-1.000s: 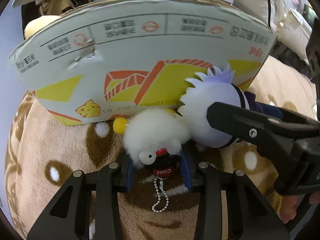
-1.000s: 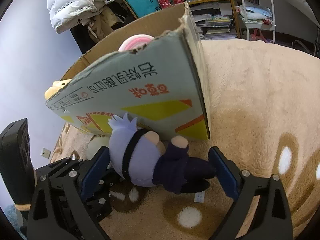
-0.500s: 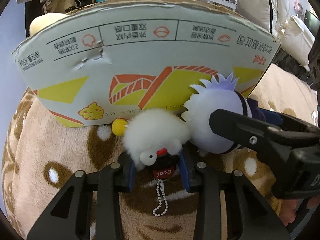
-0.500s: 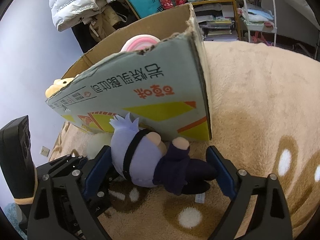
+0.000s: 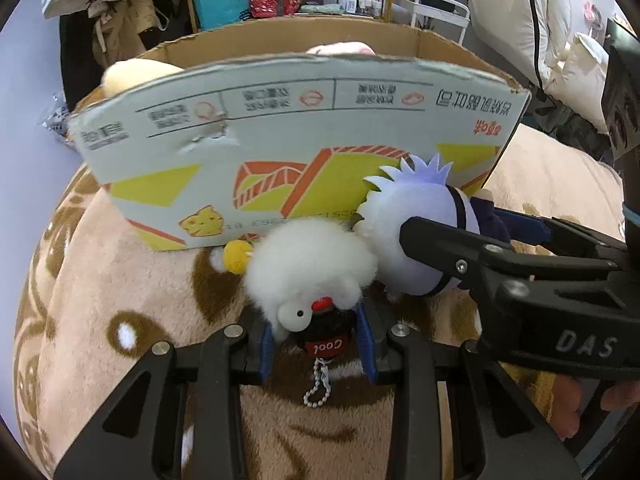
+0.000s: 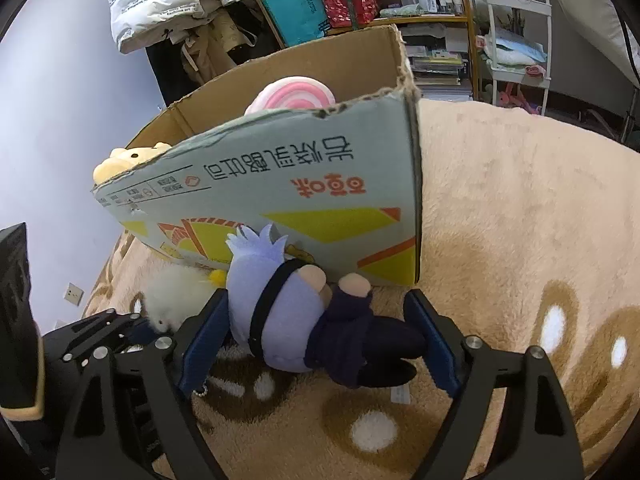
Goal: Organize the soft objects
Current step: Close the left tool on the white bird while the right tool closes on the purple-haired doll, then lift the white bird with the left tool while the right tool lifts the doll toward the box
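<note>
A white fluffy plush point(image 5: 308, 268) with a small black "Cool" bottle charm point(image 5: 326, 334) lies on the blanket against the cardboard box point(image 5: 280, 140). My left gripper point(image 5: 318, 342) is shut on this plush at the charm. A purple-haired doll point(image 6: 288, 312) in dark clothes lies beside it, head against the box point(image 6: 280, 184). My right gripper point(image 6: 320, 332) is wide around the doll, one finger point(image 6: 204, 336) by the head and the other by the legs, with gaps showing. The doll also shows in the left wrist view point(image 5: 420, 232).
The box holds a yellow plush point(image 6: 128, 160) and a pink-and-white plush point(image 6: 292, 96). Everything rests on a tan blanket with brown and white spots point(image 6: 520, 240). Shelves and a white cart point(image 6: 516, 40) stand behind.
Both grippers have risen slightly and the box interior shows more. The left gripper keeps its hold on the white plush. The right gripper stays wide around the doll.
</note>
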Demonstrator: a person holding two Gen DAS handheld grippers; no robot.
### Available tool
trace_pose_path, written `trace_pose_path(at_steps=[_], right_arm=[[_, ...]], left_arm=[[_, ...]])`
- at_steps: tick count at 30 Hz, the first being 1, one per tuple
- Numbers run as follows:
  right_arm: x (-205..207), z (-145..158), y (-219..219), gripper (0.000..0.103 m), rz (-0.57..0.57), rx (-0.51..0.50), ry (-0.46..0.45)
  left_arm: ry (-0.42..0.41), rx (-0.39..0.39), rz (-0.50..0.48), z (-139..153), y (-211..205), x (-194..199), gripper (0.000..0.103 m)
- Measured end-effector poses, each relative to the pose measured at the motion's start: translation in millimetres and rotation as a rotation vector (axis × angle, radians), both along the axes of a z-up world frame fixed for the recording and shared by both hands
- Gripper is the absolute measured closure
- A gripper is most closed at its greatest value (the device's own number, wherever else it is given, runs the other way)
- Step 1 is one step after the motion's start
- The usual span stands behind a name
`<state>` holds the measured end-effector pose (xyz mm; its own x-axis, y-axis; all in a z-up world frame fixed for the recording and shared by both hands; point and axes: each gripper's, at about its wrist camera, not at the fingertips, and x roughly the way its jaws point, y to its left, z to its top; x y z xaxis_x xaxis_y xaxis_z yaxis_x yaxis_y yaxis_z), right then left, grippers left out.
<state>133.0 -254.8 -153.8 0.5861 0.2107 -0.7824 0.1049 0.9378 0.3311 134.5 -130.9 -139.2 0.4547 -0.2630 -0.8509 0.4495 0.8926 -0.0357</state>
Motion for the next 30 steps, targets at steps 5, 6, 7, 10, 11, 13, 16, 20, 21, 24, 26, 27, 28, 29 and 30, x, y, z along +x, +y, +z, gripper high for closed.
trace_pose_path(at_steps=[5, 6, 7, 10, 11, 13, 16, 20, 21, 24, 26, 27, 28, 29, 30], right_arm=[[-6.0, 6.9, 0.7, 0.014, -0.013, -0.028, -0.012], [-8.1, 8.7, 0.8, 0.014, -0.018, -0.036, -0.015], [-10.4, 10.2, 0.9, 0.014, -0.023, -0.045, -0.017], [-15.8, 13.6, -2.3, 0.014, -0.041, -0.068, -0.019], [-17.0, 14.7, -3.3, 0.014, -0.047, -0.076, -0.018], [-19.5, 17.6, -5.1, 0.014, -0.059, -0.09, -0.021], [-25.5, 23.3, -5.5, 0.014, -0.068, -0.108, -0.035], [-34.5, 36.2, -0.3, 0.014, -0.071, -0.162, -0.062], [-37.6, 39.9, 1.7, 0.014, -0.07, -0.177, -0.073], [-45.9, 52.4, 6.3, 0.014, -0.07, -0.219, -0.104], [-49.4, 61.1, 10.0, 0.014, -0.068, -0.238, -0.126], [-51.7, 65.1, 12.0, 0.014, -0.067, -0.248, -0.136], [-54.6, 69.9, 14.3, 0.014, -0.065, -0.26, -0.148], [-56.2, 73.4, 16.4, 0.014, -0.063, -0.269, -0.157], [-58.5, 77.4, 18.6, 0.014, -0.06, -0.278, -0.168]], left_arm=[[-0.019, -0.001, 0.029, 14.3, 9.4, -4.0, 0.07], [-0.024, 0.001, 0.035, 13.5, 11.9, -5.6, 0.07], [-0.032, 0.007, 0.041, 15.8, 14.0, -7.5, 0.07], [-0.052, 0.023, 0.05, 18.7, 17.5, -9.9, 0.07], [-0.064, 0.036, 0.051, 21.5, 19.2, -13.8, 0.07], [-0.078, 0.047, 0.05, 23.9, 14.3, -16.0, 0.07], [-0.095, 0.045, 0.054, 32.5, 16.7, -21.6, 0.07], [-0.145, 0.057, 0.062, 46.0, 19.6, -31.2, 0.07], [-0.153, 0.057, 0.064, 49.0, 20.9, -33.6, 0.07], [-0.184, 0.06, 0.073, 59.5, 26.7, -42.1, 0.07], [-0.212, 0.065, 0.078, 67.2, 30.1, -49.3, 0.07], [-0.225, 0.063, 0.082, 71.7, 33.1, -53.2, 0.07], [-0.234, 0.058, 0.087, 75.5, 35.7, -55.3, 0.07], [-0.245, 0.054, 0.092, 79.9, 38.0, -58.0, 0.07], [-0.262, 0.054, 0.101, 84.6, 40.9, -60.7, 0.07]])
